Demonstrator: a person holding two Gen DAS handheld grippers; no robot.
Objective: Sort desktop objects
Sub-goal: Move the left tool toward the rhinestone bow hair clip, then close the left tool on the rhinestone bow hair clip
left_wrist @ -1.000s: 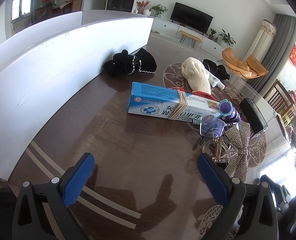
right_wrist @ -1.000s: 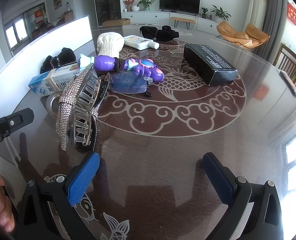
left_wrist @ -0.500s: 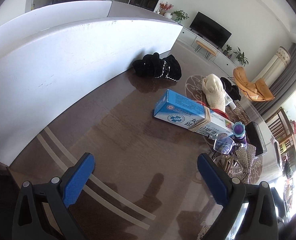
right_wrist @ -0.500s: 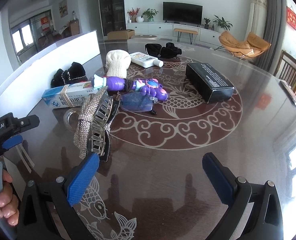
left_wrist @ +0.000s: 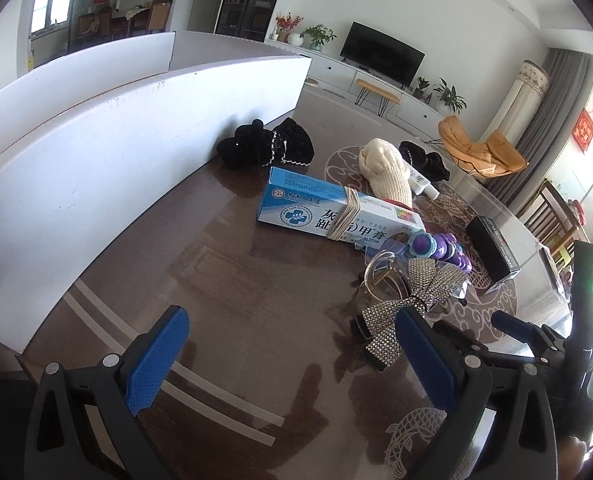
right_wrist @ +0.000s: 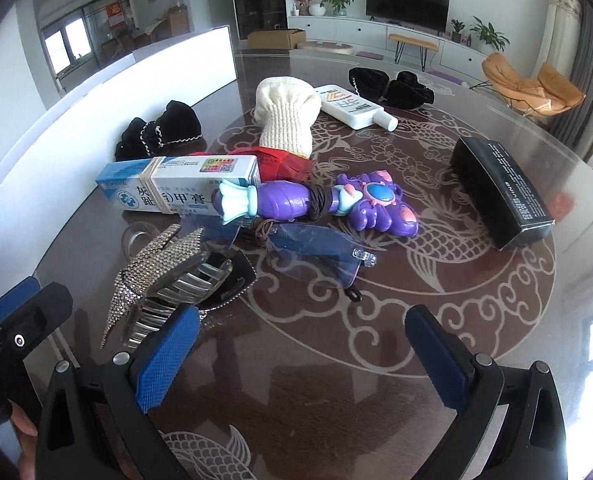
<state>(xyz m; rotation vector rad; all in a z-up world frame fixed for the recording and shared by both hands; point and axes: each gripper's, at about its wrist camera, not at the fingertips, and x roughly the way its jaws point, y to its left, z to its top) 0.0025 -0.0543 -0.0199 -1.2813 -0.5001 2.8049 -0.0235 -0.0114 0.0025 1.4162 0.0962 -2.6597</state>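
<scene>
1. We hold the left gripper point(left_wrist: 288, 356) with jaws spread wide and nothing between them, low over the bare brown table point(left_wrist: 232, 280).
2. Our right gripper point(right_wrist: 300, 348) is likewise spread and empty, over the table's swirl pattern.
3. Just past the right gripper's left pad point(right_wrist: 164, 360), at 10 o'clock, lies the rhinestone bow clip point(right_wrist: 164, 268); from the left wrist view it sits touching that gripper's right pad point(left_wrist: 428, 356) in the picture, though we cannot tell whether they really meet.
4. At 12 o'clock from the right gripper lie the clear glasses point(right_wrist: 316, 248), and beyond them the purple toy point(right_wrist: 316, 200).
5. The blue-and-white box point(right_wrist: 176, 184), bound with rubber bands, lies at 11 o'clock, its end touching the toy.
6. Behind it sits the cream glove point(right_wrist: 286, 116) over something red point(right_wrist: 284, 162).
7. Farther out: a white bottle point(right_wrist: 352, 106) at 12, a black box point(right_wrist: 500, 188) at 2, a black cloth point(right_wrist: 160, 132) at 10 beside the white board point(right_wrist: 96, 120).
</scene>
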